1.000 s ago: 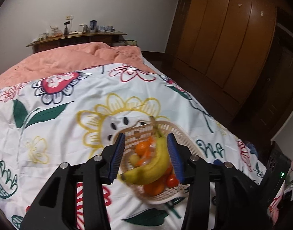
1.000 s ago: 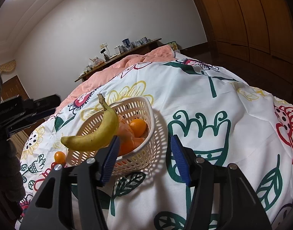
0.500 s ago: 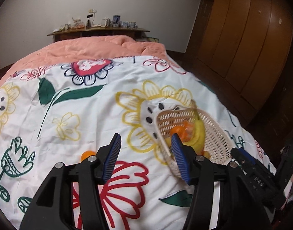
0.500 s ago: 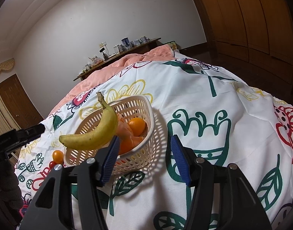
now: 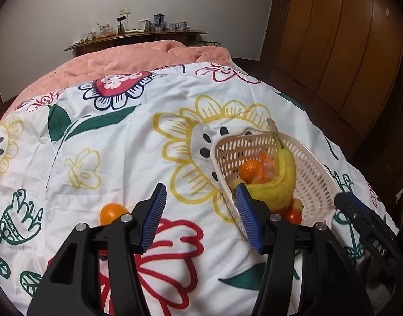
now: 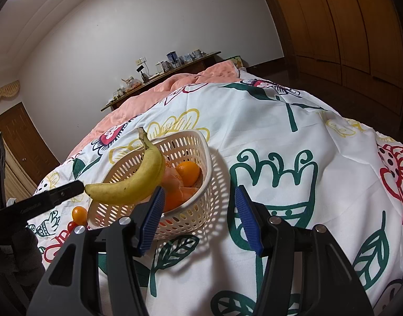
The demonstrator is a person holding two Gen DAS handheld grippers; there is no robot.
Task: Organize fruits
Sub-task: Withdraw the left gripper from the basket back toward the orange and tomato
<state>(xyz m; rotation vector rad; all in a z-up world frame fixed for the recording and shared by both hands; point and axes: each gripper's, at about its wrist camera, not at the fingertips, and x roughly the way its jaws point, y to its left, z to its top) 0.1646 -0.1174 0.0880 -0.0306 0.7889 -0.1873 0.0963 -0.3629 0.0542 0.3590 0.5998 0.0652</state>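
A white perforated basket sits on the flowered bedspread. In it lie a banana, oranges and a small red fruit. A loose orange lies on the bedspread left of the basket, with a small red fruit beside it. My left gripper is open and empty, between the loose orange and the basket. My right gripper is open and empty, at the basket's near right side.
The flowered bedspread covers the bed, with a pink quilt behind. A shelf with small items stands at the wall. Wooden wardrobes stand to the right past the bed's edge.
My left gripper has moved left, away from over the basket, and the loose orange has come into its view. My right gripper has barely moved.
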